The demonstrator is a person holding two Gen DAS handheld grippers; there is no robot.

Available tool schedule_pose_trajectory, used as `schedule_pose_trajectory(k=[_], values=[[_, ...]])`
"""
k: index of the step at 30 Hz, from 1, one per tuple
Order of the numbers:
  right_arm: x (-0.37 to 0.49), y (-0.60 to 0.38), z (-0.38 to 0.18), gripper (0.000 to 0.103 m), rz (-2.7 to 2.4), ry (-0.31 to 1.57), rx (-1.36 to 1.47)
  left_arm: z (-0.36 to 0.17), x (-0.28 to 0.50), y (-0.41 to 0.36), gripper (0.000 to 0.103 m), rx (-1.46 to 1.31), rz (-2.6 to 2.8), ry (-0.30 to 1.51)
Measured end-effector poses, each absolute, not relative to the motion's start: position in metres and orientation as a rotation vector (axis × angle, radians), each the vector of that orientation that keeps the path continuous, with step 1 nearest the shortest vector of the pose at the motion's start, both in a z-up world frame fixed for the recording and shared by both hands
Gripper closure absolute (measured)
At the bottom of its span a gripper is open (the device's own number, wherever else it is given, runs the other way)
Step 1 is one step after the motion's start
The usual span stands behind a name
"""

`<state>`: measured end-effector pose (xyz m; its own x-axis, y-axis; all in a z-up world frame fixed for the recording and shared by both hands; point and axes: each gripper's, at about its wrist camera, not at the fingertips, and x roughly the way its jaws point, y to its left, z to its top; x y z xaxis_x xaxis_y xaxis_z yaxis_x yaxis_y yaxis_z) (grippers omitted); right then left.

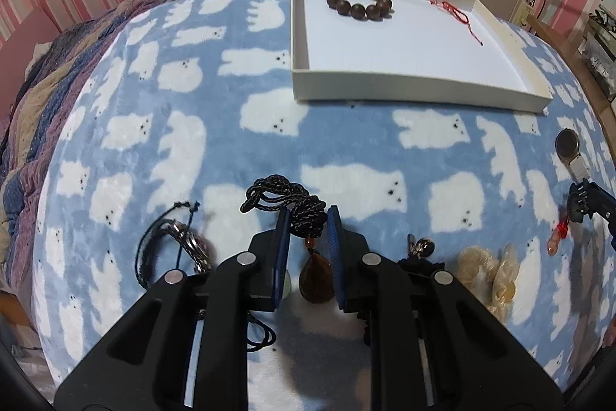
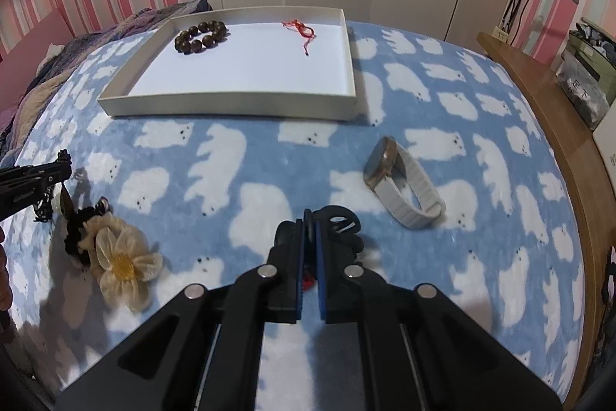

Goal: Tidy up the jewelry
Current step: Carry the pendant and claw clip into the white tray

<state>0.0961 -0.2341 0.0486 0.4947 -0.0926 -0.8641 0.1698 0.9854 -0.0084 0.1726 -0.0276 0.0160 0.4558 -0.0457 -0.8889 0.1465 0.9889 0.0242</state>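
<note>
our left gripper (image 1: 308,230) has its blue pads on either side of the black braided cord of the pendant necklace (image 1: 315,278); the cord sits bunched in the gap between the two pads, though whether they truly bite it or only bracket it we cannot tell from the left wrist view. in the right wrist view the brown teardrop stone seems to hang just under that gripper, which suggests the cord is held. we judge the step in hand to be carrying this necklace to the white tray (image 1: 415,85), where the wooden bead bracelet (image 1: 359,2) and a red string (image 1: 456,14) already lie. to do it well we should rise until stone and trailing loops are free of the fleece blanket (image 1: 215,126), travel slowly so the pendant does not swing, cross the near wall with room to spare, and set it on the bare white floor apart from the beads.

our right gripper (image 2: 310,230) is pressed nearly together on a dark clip-like piece with something red below it; what it is we cannot tell.

near the necklace lie a corded bangle (image 1: 181,245) and a cream fabric flower (image 2: 123,260); the watch (image 2: 404,180) rests well apart, toward the right
</note>
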Motion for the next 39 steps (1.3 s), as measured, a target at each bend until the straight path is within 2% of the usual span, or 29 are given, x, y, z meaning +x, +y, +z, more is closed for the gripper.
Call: schedule_pose_trajectory(k=[9, 19, 31, 39], values=[[0.133, -0.234, 0.077, 0.098, -0.138, 0.965, 0.059, 0.055, 0.192, -0.041, 0.085, 0.103, -0.158, 1.038], [0.23, -0.235, 0.102, 0.098, -0.119, 0.903, 0.022, 0.102, 0.261, -0.083, 0.085, 0.077, -0.24, 0.952], [0.339, -0.25, 0.066, 0.098, -0.164, 0.947, 0.03, 0.083, 0.384, -0.124, 0.085, 0.076, -0.276, 0.951], [0.394, -0.268, 0.033, 0.098, -0.183, 1.025, 0.078, 0.04, 0.441, -0.127, 0.085, 0.062, -0.237, 1.023]])
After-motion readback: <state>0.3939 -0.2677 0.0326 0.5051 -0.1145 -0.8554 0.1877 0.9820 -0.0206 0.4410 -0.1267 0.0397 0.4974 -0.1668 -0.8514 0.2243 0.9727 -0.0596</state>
